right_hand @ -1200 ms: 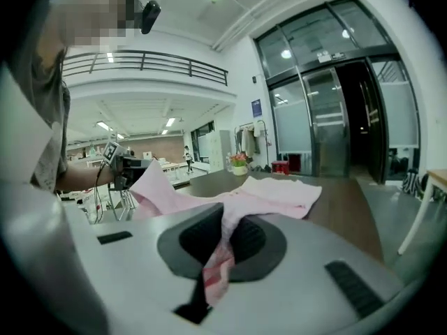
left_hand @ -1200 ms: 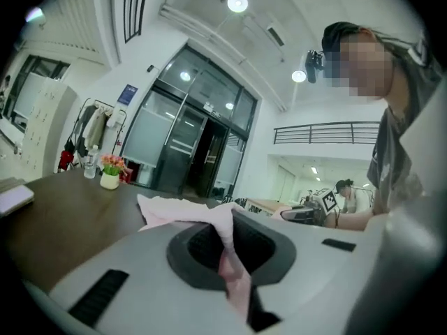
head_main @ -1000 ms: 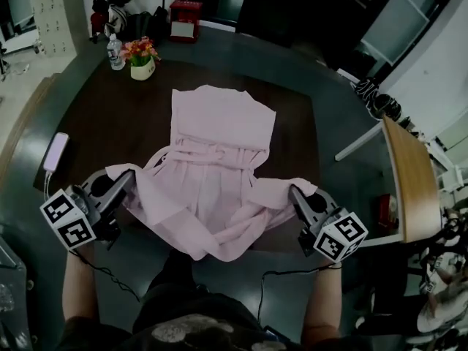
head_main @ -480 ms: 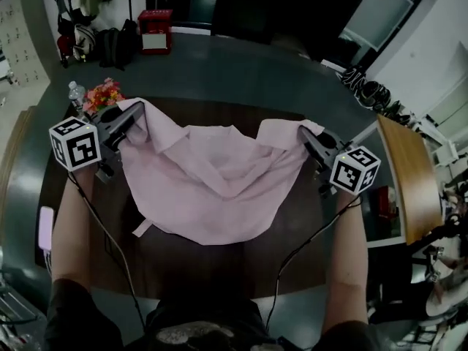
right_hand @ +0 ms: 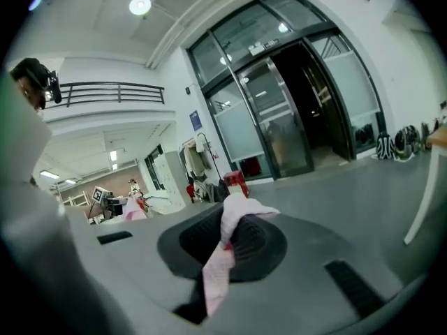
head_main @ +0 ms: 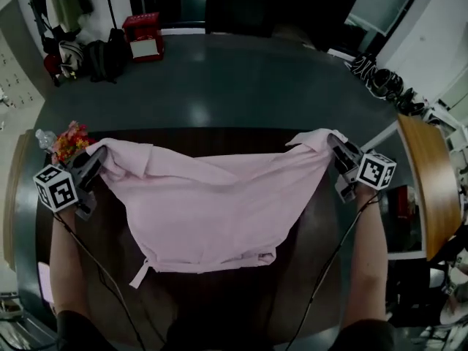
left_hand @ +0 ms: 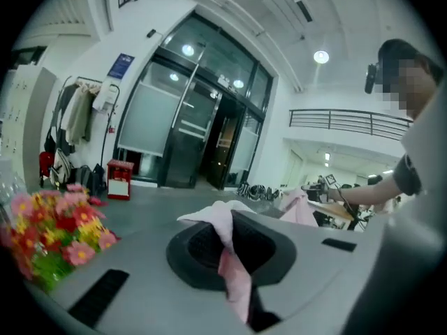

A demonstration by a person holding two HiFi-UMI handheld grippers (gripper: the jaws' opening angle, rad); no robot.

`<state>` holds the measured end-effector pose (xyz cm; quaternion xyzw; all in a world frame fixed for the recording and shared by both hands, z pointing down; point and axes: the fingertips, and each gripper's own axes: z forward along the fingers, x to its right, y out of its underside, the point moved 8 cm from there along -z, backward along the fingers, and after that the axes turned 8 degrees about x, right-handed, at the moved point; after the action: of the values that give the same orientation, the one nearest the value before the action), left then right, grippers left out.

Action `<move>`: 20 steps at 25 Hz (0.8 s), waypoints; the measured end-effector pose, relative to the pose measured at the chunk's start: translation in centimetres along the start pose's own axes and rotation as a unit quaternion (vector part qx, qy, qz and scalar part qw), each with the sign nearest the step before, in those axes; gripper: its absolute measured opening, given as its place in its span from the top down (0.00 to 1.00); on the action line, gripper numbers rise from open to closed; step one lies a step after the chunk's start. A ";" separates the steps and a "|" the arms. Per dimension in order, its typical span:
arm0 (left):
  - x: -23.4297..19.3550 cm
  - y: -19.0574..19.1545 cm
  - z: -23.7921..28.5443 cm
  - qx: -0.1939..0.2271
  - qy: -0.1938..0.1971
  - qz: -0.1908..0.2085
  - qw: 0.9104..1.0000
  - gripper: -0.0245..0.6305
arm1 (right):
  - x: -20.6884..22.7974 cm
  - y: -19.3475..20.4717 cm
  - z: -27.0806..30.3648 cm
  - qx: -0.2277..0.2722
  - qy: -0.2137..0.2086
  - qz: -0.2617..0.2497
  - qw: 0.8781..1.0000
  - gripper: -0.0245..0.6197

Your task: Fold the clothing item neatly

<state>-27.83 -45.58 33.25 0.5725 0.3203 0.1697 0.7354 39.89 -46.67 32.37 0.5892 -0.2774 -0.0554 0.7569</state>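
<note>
A pale pink garment (head_main: 212,210) hangs spread wide between both grippers over the dark round table (head_main: 307,269), its lower part folded up with a tie dangling at the bottom left. My left gripper (head_main: 93,159) is shut on the garment's left top corner, next to the flowers. My right gripper (head_main: 335,145) is shut on the right top corner. In the left gripper view a strip of pink cloth (left_hand: 234,267) is pinched between the closed jaws. The right gripper view shows the same: pink cloth (right_hand: 225,257) clamped between its jaws.
A pot of flowers (head_main: 67,141) and a clear bottle (head_main: 42,137) stand at the table's far left, just by my left gripper. A wooden side table (head_main: 424,181) is at the right. A red box (head_main: 145,36), bags and a coat rack stand on the floor beyond.
Both grippers have carried the garment's corners away from me across the table and spread further apart. The cloth, first lying flat with its near edge lifted, now hangs stretched between them.
</note>
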 end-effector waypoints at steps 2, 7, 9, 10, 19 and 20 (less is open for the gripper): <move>-0.4 4.0 2.0 -0.048 0.013 -0.001 0.999 0.94 | 2.4 3.4 1.5 -0.031 0.002 0.014 0.999 0.96; -4.0 11.3 3.8 -0.151 -0.063 -0.003 0.986 0.94 | 4.6 10.3 3.0 -0.083 0.004 0.026 0.996 0.96; -5.9 12.8 3.4 -0.173 -0.083 -0.008 0.981 0.94 | 4.7 12.1 3.2 -0.108 0.014 0.011 0.994 0.96; -6.4 13.5 3.2 -0.175 -0.084 -0.013 0.981 0.94 | 4.8 13.1 3.0 -0.121 0.022 0.003 0.992 0.96; -4.4 13.1 3.0 -0.142 -0.115 0.005 0.983 0.77 | 5.2 13.2 0.3 -0.121 0.118 -0.016 0.985 0.76; -4.0 12.8 2.6 -0.139 -0.116 0.008 0.983 0.74 | 4.8 13.1 -0.2 -0.112 0.133 -0.012 0.985 0.73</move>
<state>-27.53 -46.30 46.93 0.4827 0.2014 0.1504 0.8389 40.85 -44.56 46.10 0.5058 -0.1592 -0.0171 0.8476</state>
